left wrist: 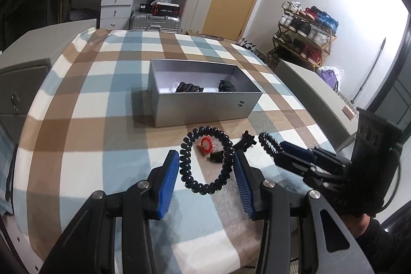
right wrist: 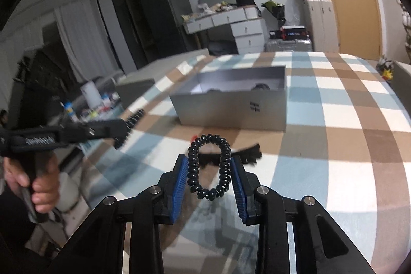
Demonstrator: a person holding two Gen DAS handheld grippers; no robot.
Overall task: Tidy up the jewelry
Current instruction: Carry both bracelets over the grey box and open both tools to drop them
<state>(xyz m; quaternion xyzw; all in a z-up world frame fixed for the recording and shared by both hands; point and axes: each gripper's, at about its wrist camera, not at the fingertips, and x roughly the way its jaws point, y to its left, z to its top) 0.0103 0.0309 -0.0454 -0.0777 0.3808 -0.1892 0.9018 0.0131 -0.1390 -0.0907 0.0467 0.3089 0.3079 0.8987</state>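
A table covered with a plaid cloth (left wrist: 84,104) in blue, brown and white fills both wrist views. Near its middle stands an open grey rectangular box (left wrist: 205,108), and dark coiled bands (left wrist: 190,87) already lie inside it on a pale bottom. In the left wrist view, the left gripper (left wrist: 205,168) holds a large black spiral bracelet (left wrist: 205,158) between its blue pads (left wrist: 168,184); the ring stands up between the two fingers, touching the right pad and near the left one, so the tongs look closed around it, though the contact on the left side is hard to confirm. Seen through that ring, a small red coiled band (left wrist: 206,144) lies on the cloth beside a dark flat piece (left wrist: 217,157), and another black piece (left wrist: 246,141) lies just to the right. In the same view, the right gripper (left wrist: 276,152) reaches in from the right with a smaller black spiral bracelet (left wrist: 268,143) at its tips. The right wrist view shows this smaller bracelet (right wrist: 209,166) squeezed into a tall oval between the blue pads (right wrist: 179,186), the tongs clamped on it above the cloth, in front of the box (right wrist: 231,109). A black comb-like piece (right wrist: 246,154) lies blurred behind it, and the left gripper (right wrist: 125,130) appears at far left, gripped by a bare hand (right wrist: 38,181).
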